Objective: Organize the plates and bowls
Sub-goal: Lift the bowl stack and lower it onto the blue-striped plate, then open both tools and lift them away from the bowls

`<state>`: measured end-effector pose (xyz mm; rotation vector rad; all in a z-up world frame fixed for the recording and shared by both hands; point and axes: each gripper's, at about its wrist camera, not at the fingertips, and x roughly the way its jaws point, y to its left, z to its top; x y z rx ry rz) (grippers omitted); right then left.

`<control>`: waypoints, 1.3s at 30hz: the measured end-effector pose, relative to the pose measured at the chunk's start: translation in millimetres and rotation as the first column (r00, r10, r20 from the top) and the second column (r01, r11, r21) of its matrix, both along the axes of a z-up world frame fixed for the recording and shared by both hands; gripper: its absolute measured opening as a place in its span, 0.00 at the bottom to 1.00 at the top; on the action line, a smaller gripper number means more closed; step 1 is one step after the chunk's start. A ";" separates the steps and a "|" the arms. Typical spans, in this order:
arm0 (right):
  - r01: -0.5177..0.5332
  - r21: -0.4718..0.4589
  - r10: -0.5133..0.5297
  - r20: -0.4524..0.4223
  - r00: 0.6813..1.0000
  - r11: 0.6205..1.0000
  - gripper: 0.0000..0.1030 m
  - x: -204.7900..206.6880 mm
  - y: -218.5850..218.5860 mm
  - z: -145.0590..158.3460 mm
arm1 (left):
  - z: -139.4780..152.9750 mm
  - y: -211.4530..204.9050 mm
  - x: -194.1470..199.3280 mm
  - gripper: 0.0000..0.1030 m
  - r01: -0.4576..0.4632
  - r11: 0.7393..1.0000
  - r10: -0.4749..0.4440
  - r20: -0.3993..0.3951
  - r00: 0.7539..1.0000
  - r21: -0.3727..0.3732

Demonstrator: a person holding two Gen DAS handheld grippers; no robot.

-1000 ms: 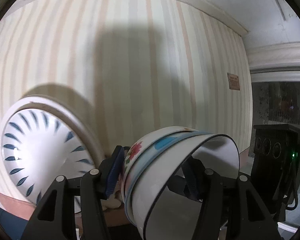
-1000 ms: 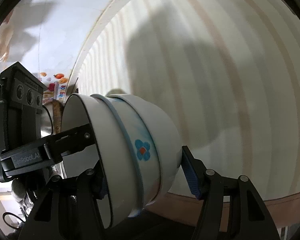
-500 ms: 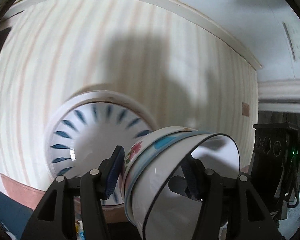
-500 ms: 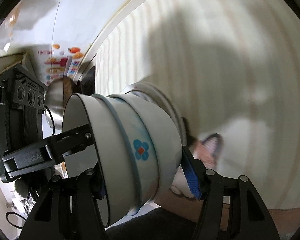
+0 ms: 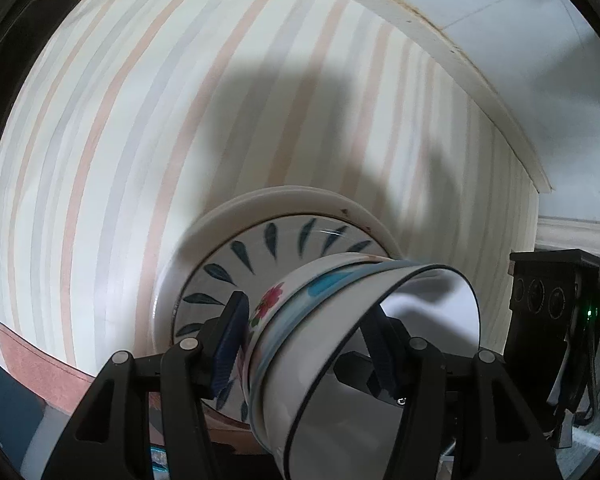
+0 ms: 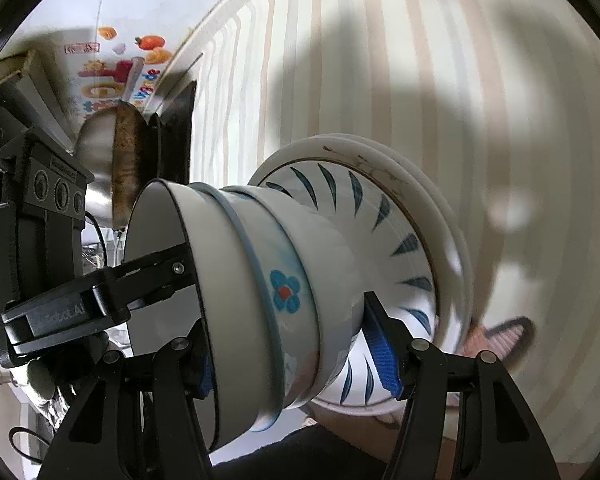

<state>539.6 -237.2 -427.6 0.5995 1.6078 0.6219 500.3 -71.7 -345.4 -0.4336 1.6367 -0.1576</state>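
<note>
both tools grip one nested stack of white ceramic bowls with flower prints (image 5: 364, 344) (image 6: 260, 292), held on its side. the left tool (image 5: 306, 344) and the right tool (image 6: 296, 352) each clamp it with one finger inside, one outside. the stack is just beside the white plates with dark blue leaf marks (image 5: 260, 256) (image 6: 380, 216) on the striped cloth-covered table (image 5: 140, 120).

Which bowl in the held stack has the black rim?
The top bowl, plain white with a thin black rim; the bowl below it has a blue rim and blue flower.
</note>
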 end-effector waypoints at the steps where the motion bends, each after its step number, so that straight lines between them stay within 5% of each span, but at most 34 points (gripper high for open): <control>1: -0.003 -0.002 0.003 -0.005 1.000 1.000 0.62 2.5 4.8 -3.0 | -2.3 2.0 1.2 0.52 -0.003 1.000 0.003 -0.003 1.000 0.000; 26: -0.019 -0.070 0.020 0.004 1.000 0.997 0.63 8.5 12.7 -10.6 | -4.2 12.5 -5.5 0.52 -0.015 1.000 0.015 -0.002 1.000 0.002; 39: 0.022 -0.240 0.022 0.180 0.984 0.971 0.64 -20.1 -5.0 60.5 | 75.4 17.2 -51.7 0.53 0.029 0.979 -0.075 0.221 0.972 0.203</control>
